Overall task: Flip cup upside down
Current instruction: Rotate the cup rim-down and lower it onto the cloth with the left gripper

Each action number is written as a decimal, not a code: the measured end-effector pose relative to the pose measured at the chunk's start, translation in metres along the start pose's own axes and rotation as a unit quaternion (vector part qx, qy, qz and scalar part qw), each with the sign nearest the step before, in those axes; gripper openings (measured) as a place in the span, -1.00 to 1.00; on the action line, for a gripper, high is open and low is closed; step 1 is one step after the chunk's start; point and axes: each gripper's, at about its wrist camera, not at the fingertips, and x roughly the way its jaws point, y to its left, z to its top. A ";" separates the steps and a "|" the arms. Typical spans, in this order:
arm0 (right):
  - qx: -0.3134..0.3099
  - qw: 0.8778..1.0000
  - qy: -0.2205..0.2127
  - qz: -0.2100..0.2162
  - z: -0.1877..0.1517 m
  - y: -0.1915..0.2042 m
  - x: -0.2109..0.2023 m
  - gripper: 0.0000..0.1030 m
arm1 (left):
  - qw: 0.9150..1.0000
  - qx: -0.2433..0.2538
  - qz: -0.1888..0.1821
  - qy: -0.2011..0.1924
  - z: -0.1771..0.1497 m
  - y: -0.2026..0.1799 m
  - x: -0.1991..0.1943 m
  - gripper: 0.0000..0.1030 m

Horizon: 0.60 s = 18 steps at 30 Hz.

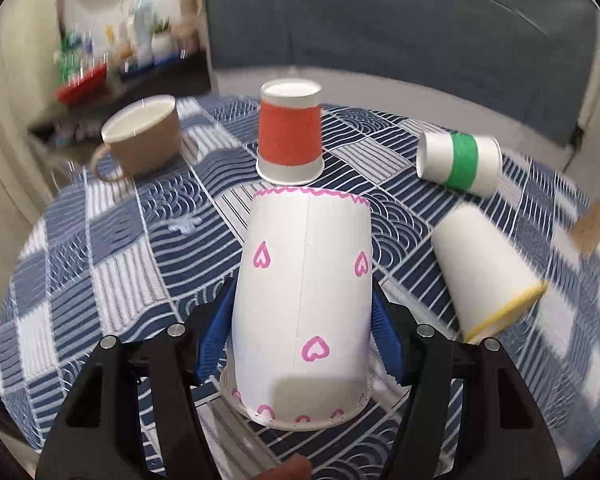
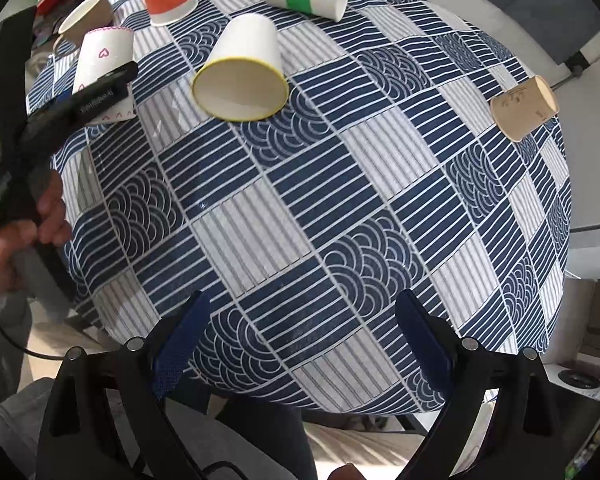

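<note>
The left gripper [image 1: 302,332] clamps its ribbed blue pads [image 1: 384,340] on the tapered white paper cup [image 1: 304,300] with pink hearts, rim-down on the patterned tablecloth [image 1: 112,264]. The right gripper [image 2: 300,340] hangs spread, holding nothing.

White paper cup [image 1: 304,308] with pink hearts, upside down, rim on the checked tablecloth [image 1: 112,272].

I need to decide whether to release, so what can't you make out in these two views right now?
- Left wrist view: whether the left tongs actually press the heart cup; the cup hides the fingertips.
- Right wrist view: heart cup's rim contact with the tablecloth, blocked by the left tongs.
- Left wrist view: shelf items are motion-blurred.
- Small brown cup is blurred near the edge.
</note>
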 end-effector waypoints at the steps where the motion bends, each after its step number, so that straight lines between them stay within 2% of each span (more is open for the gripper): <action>1: -0.002 1.000 0.001 0.000 -0.001 0.001 0.001 0.74 | 1.000 0.021 0.005 -0.004 -0.006 -0.004 -0.002 0.24; 6: -0.014 1.000 0.005 0.005 -0.006 0.010 0.003 0.74 | 0.999 0.046 0.012 -0.020 -0.028 -0.007 -0.019 0.24; 10: -0.025 1.000 0.003 0.006 -0.006 0.018 0.002 0.74 | 0.999 0.033 0.003 0.007 -0.044 -0.002 -0.025 0.24; 15: -0.036 0.999 -0.004 0.008 -0.001 0.026 -0.001 0.74 | 0.999 0.032 0.000 0.034 -0.049 0.004 -0.027 0.27; 18: -0.042 0.999 -0.011 0.007 0.001 0.030 -0.006 0.74 | 0.999 0.036 0.001 0.035 -0.048 0.005 -0.032 0.44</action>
